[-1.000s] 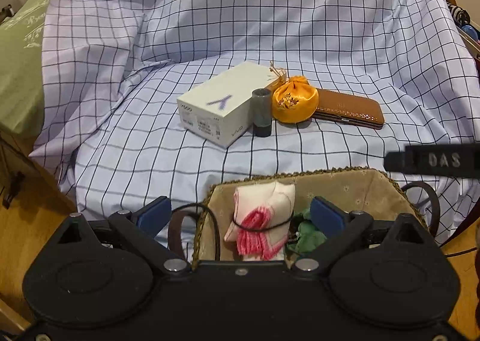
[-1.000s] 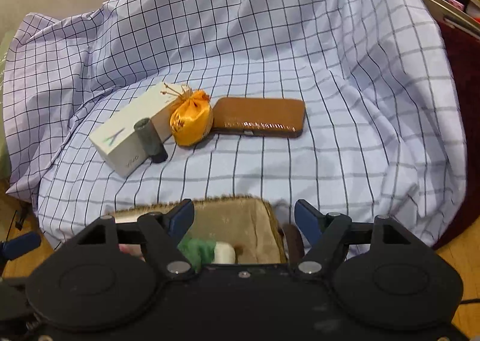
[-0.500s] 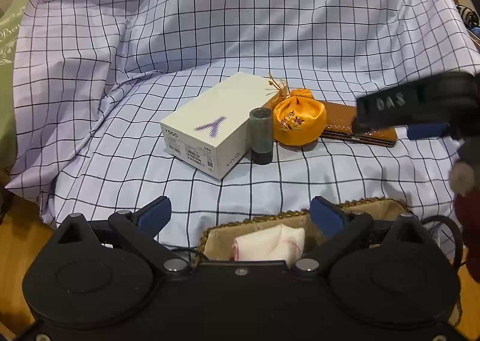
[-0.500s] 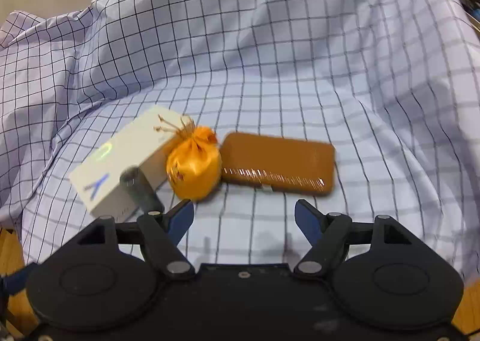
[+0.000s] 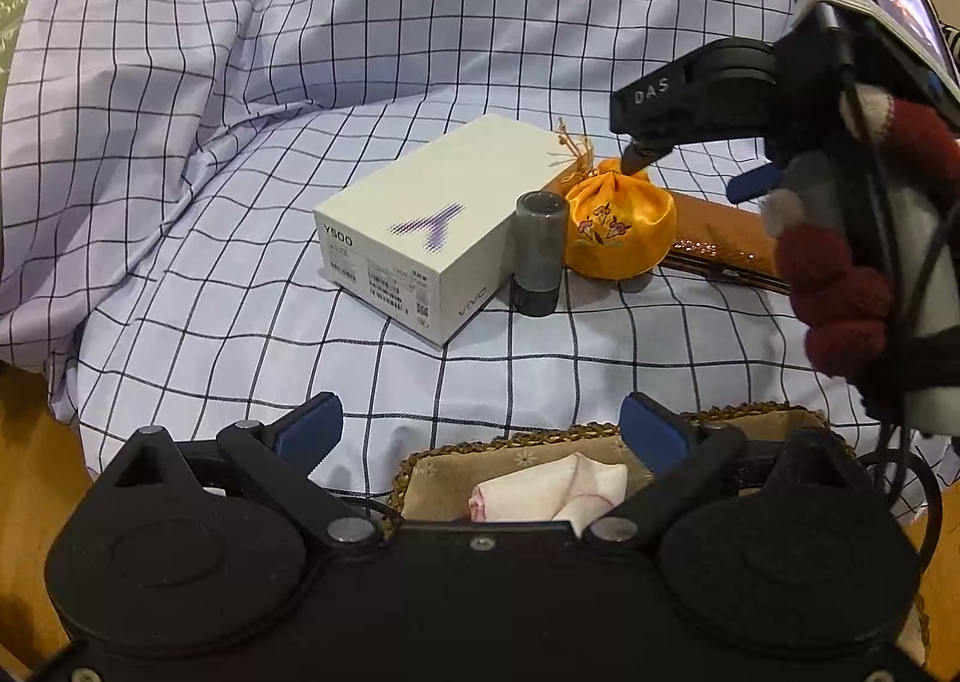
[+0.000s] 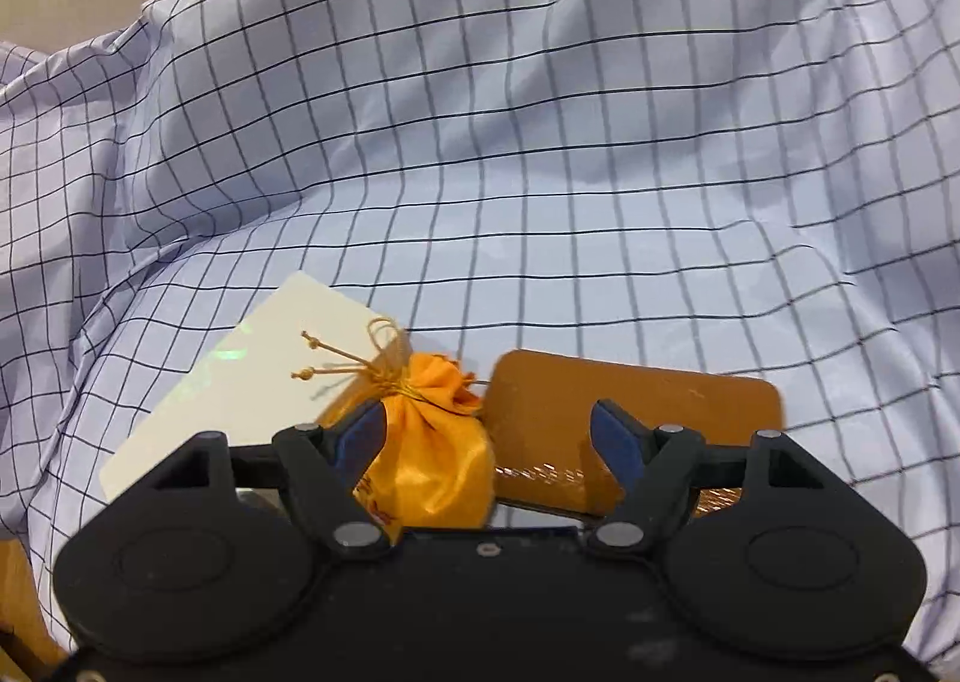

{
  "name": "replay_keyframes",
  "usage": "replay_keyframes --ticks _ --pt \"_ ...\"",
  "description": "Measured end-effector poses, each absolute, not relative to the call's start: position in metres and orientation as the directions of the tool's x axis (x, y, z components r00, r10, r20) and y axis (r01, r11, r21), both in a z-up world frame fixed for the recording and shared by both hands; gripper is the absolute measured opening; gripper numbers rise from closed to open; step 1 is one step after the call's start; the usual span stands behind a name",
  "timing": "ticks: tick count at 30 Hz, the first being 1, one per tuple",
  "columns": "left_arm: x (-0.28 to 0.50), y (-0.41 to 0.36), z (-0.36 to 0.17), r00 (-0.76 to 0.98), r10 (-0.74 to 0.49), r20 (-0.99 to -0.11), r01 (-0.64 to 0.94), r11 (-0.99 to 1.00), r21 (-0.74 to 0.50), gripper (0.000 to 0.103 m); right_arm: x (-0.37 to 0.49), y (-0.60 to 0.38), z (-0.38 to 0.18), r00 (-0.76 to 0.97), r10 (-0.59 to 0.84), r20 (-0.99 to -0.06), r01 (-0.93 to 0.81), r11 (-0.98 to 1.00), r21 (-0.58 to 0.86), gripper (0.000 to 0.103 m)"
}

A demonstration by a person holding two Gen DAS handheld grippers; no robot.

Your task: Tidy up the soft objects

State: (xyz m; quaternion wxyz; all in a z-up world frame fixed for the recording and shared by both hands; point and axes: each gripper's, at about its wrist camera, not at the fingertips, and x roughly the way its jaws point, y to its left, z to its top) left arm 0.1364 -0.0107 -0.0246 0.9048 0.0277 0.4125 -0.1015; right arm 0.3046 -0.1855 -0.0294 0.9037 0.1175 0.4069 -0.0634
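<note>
An orange drawstring pouch (image 5: 618,226) lies on the checked cloth between a white phone box (image 5: 432,238) and a brown case (image 5: 720,244). My right gripper (image 6: 489,436) is open and low over the pouch (image 6: 432,454). The pouch sits between its fingers, close against the left pad (image 6: 363,433), with the right pad over the brown case (image 6: 636,400). From the left wrist view, the right gripper (image 5: 690,172) hangs just above the pouch's tied neck. My left gripper (image 5: 480,430) is open and holds nothing, above a beige basket (image 5: 510,436) with a white and pink folded cloth (image 5: 558,493) inside.
A dark cylinder (image 5: 540,256) stands upright against the box, just left of the pouch. A gloved hand (image 5: 840,292) holds the right gripper at the right edge. The checked cloth (image 6: 540,172) rises in folds behind. Wooden floor (image 5: 30,442) shows at the lower left.
The right gripper has travelled forward from over the basket to the orange pouch, which now sits between its fingers. The left gripper has edged forward, so the basket shows lower in its view.
</note>
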Motion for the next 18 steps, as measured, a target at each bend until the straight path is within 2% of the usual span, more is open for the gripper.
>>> replay_keyframes --ticks 5,7,9,12,18 --pt "0.14 -0.008 -0.028 0.632 -0.159 -0.759 0.197 0.979 -0.042 0.096 0.315 -0.174 -0.038 0.667 0.015 -0.745 0.159 0.974 0.162 0.07" --pt "0.14 -0.007 -0.03 0.63 -0.156 -0.761 0.195 0.98 -0.039 0.096 0.32 -0.172 -0.042 0.661 0.028 -0.749 0.148 0.975 0.166 0.062" --pt "0.141 -0.007 -0.03 0.629 -0.155 -0.762 0.194 0.98 -0.04 0.096 0.323 -0.173 -0.046 0.655 0.047 -0.754 0.135 0.975 0.178 0.042" --pt "0.141 -0.006 -0.031 0.628 -0.152 -0.763 0.192 0.981 -0.038 0.096 0.322 -0.173 -0.046 0.654 0.073 -0.753 0.11 0.976 0.189 0.035" --pt "0.143 -0.006 -0.027 0.638 -0.149 -0.755 0.188 0.982 -0.035 0.096 0.299 -0.183 -0.042 0.667 0.097 -0.738 0.121 0.964 0.236 0.031"
